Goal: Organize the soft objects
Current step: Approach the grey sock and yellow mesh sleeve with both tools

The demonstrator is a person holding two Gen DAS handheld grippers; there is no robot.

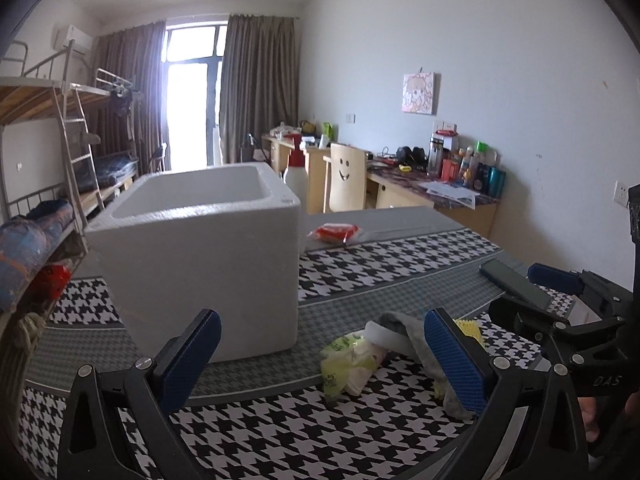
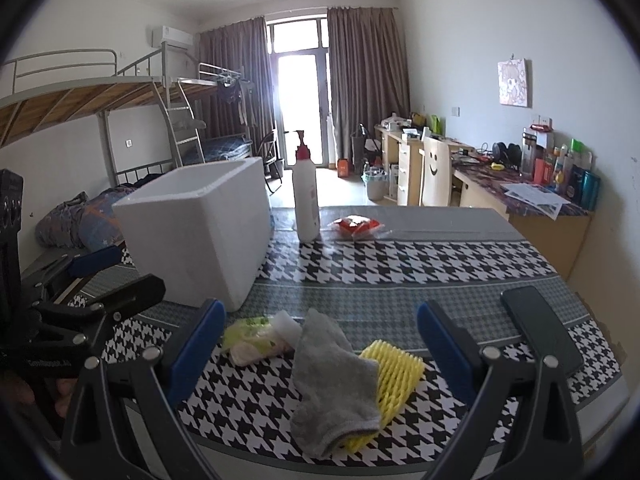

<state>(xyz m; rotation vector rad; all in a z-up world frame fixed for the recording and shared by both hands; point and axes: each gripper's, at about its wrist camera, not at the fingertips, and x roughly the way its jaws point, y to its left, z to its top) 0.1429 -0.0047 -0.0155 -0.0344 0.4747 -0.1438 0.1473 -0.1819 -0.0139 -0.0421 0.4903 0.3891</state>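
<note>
A grey sock (image 2: 334,376) lies on the houndstooth tablecloth over a yellow foam net (image 2: 394,372). Beside them lie a white foam block (image 2: 286,326) and a green-white tissue pack (image 2: 254,338). A white foam box (image 2: 200,232) stands open behind them. My right gripper (image 2: 320,344) is open, its jaws on either side of the sock. My left gripper (image 1: 320,348) is open in front of the box (image 1: 200,256), with the tissue pack (image 1: 352,356) and sock (image 1: 424,344) between its jaws. Both are empty.
A black phone (image 2: 540,328) lies at the right of the table. A white pump bottle (image 2: 306,200) and a red snack packet (image 2: 356,226) stand at the far side. Bunk beds stand left; desks and a chair stand right.
</note>
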